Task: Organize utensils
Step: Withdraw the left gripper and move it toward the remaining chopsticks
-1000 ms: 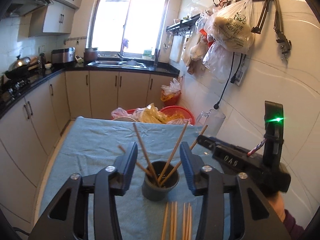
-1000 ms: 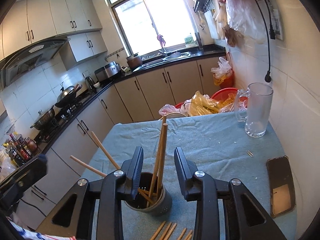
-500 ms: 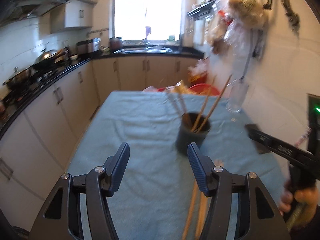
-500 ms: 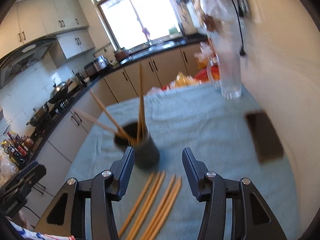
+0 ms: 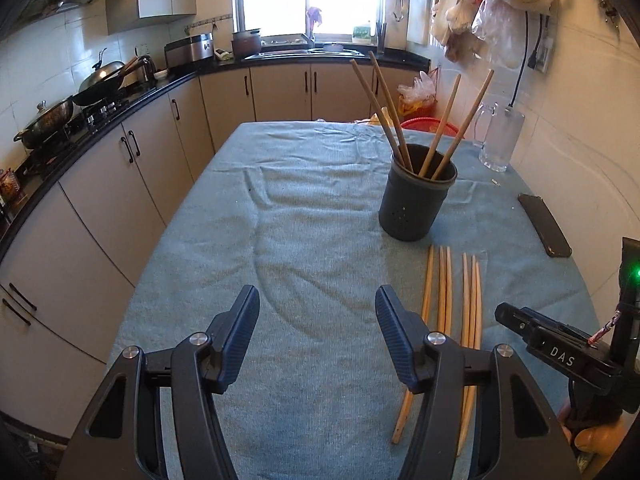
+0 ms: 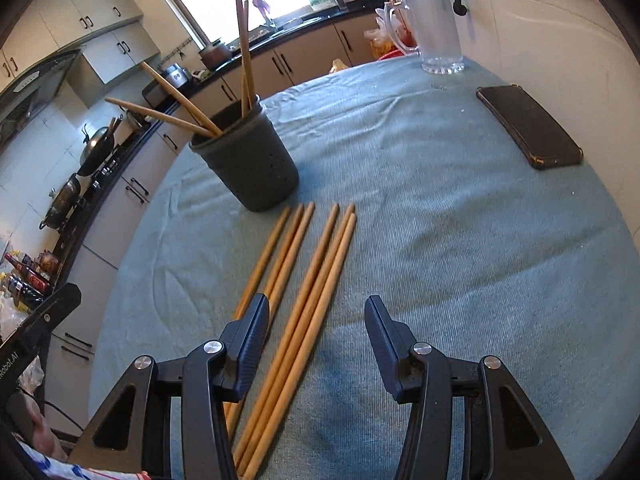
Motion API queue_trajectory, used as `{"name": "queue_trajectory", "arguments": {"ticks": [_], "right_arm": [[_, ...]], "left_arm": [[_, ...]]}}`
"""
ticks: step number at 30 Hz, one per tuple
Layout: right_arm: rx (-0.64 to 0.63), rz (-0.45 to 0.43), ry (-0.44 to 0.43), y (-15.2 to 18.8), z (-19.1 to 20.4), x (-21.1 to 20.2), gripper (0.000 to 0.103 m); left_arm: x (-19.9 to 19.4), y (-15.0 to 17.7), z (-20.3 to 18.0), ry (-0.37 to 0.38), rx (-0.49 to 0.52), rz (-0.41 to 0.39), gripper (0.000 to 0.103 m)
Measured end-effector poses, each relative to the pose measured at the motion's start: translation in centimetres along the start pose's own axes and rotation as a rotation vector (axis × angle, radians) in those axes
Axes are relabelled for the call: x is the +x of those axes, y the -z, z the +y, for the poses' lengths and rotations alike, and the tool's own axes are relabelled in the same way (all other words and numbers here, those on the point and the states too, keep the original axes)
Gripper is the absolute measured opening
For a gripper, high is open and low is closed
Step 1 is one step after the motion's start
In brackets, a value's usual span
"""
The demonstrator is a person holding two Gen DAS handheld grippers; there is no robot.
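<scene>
A dark grey utensil cup (image 5: 416,200) stands on the teal cloth (image 5: 304,240) with several wooden chopsticks upright in it; it also shows in the right wrist view (image 6: 248,164). Several loose chopsticks (image 5: 452,304) lie side by side on the cloth in front of the cup, also in the right wrist view (image 6: 304,280). My left gripper (image 5: 318,332) is open and empty, low over bare cloth left of the loose chopsticks. My right gripper (image 6: 316,340) is open and empty, its jaws over the near part of the loose chopsticks.
A black phone (image 6: 528,124) lies on the cloth to the right. A glass mug (image 6: 436,28) stands at the far right corner by the tiled wall. Kitchen cabinets and a stove with woks (image 5: 96,84) run along the left.
Both grippers have pulled back from around the cup toward the near side of the table. The cup now stands free, and the right gripper sits over the loose chopsticks.
</scene>
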State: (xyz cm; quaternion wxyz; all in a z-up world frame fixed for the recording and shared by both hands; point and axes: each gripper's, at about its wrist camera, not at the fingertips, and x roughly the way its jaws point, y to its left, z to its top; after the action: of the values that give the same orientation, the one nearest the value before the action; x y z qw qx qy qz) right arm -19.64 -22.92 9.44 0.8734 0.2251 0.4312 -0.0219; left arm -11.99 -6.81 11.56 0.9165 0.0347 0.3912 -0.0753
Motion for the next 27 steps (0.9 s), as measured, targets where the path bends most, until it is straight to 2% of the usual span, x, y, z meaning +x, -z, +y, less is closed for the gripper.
{"name": "queue_trajectory", "arguments": {"ticks": [9, 10, 12, 18, 26, 27], "right_arm": [[-0.043, 0.022, 0.030, 1.0, -0.2, 0.9, 0.053], [-0.053, 0.022, 0.035, 1.1, 0.0, 0.9, 0.051], [-0.082, 0.023, 0.045, 1.2, 0.4, 1.3, 0.042], [-0.154, 0.035, 0.105, 1.7, 1.3, 2.7, 0.036], [-0.268, 0.019, 0.202, 1.5, 3.3, 3.7, 0.036], [-0.278, 0.035, 0.210, 1.5, 3.6, 4.1, 0.029]], "left_arm": [[1.7, 0.6, 0.3, 0.029, -0.022, 0.054, 0.059], [2.0, 0.7, 0.3, 0.030, -0.024, 0.060, 0.059], [2.6, 0.9, 0.3, 0.032, -0.029, 0.077, 0.059], [3.8, 1.4, 0.1, 0.052, -0.035, 0.117, 0.059], [4.9, 2.2, -1.1, 0.074, -0.001, 0.140, 0.059], [5.0, 2.4, -1.3, 0.079, 0.005, 0.143, 0.059]]}}
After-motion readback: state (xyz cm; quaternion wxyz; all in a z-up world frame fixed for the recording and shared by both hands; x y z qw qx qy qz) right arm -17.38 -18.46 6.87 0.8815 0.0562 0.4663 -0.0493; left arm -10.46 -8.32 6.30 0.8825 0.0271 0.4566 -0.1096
